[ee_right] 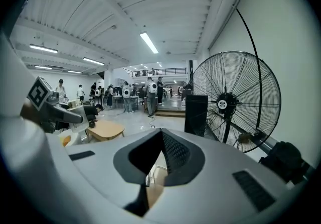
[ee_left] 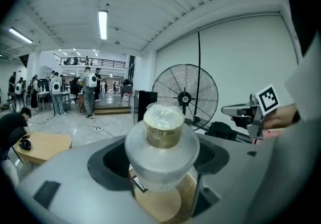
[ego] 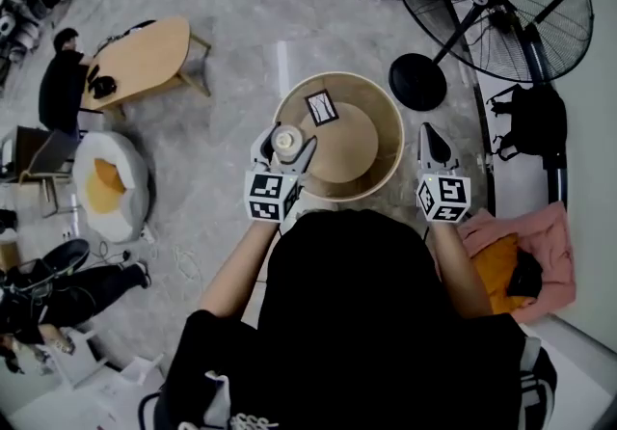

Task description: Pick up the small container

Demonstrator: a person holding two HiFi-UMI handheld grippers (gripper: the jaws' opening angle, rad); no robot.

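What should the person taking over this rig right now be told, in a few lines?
Left gripper: shut on the small container, which sits upright between its jaws over the left part of the round table.
Right gripper: shut, with nothing in it, by the table's right rim.
Done: the container is gripped and looks lifted clear of the tabletop.
Left: the pick-up looks complete, so just hold it steady. A card lies on the table behind the container.

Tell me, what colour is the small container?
Small container: golden-brown body, whitish top; clearest in left gripper view.
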